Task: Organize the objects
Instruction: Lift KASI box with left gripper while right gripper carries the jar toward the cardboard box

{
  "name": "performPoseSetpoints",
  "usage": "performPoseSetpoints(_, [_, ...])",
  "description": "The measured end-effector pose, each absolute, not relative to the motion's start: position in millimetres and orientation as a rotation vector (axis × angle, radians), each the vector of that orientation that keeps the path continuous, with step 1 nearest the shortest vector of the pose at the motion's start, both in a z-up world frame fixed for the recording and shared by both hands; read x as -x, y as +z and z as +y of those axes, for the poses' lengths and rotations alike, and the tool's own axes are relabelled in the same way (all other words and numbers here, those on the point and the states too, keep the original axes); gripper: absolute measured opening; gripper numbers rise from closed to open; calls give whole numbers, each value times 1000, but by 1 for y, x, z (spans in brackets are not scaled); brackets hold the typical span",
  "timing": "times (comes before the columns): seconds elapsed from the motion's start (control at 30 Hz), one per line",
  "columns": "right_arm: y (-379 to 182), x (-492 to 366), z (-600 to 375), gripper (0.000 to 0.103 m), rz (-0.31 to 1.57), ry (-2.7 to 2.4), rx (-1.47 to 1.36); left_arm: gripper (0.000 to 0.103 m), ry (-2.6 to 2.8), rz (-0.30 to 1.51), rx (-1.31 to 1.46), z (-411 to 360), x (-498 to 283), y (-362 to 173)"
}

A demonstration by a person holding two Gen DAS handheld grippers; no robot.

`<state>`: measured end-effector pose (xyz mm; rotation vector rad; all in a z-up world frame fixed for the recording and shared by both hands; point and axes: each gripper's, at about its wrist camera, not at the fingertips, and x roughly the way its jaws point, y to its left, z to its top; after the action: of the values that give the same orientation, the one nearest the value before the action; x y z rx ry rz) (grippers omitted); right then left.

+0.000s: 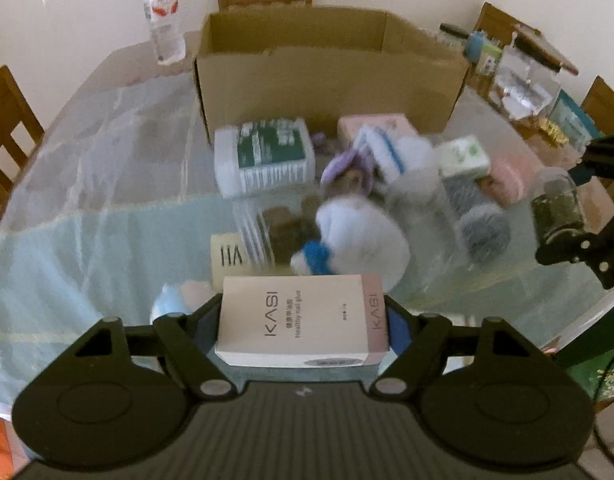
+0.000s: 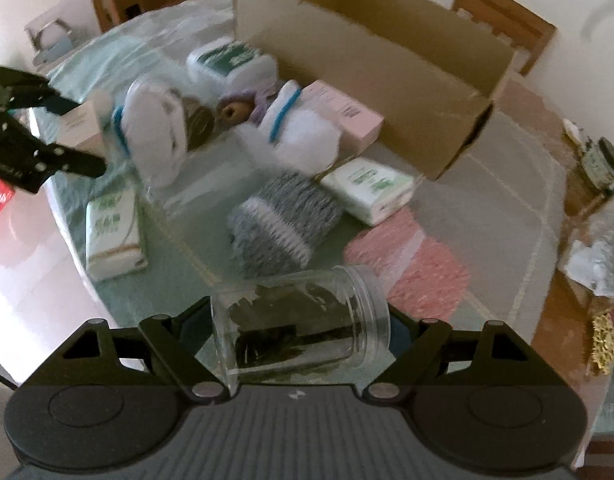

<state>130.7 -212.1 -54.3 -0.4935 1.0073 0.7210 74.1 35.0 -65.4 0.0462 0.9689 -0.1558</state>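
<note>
My left gripper (image 1: 303, 306) is shut on a white and pink KASI box (image 1: 291, 332), held flat and lifted above the table. In the right wrist view the same gripper (image 2: 75, 134) shows at the left edge with the box (image 2: 81, 126) between its fingers. My right gripper (image 2: 299, 316) is shut on a clear plastic jar (image 2: 303, 320) with dark contents, lying sideways between the fingers. The jar (image 1: 559, 208) also shows at the right of the left wrist view. An open cardboard box (image 1: 327, 76) stands at the back of the table and looks empty.
A heap lies in front of the cardboard box (image 2: 387, 64): a wet-wipes pack (image 1: 267, 156), white plush toys (image 1: 363, 236), a grey knitted roll (image 2: 283, 220), tissue packs (image 2: 113, 232), a pink carton (image 2: 343, 116). A water bottle (image 1: 163, 16) stands back left. Chairs surround the table, with clutter at the right.
</note>
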Motion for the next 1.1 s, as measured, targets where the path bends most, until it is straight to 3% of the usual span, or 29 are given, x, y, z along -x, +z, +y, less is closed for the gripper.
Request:
performPoseSetpoints(0.67, [36,-213,-182,88,837,714,365,79,-143,825,-136,4,-227,35])
performPoseSetpoints(1.1, [47,-296,-141,83,777,628,332,79,-137,881,-119,21,-319,6])
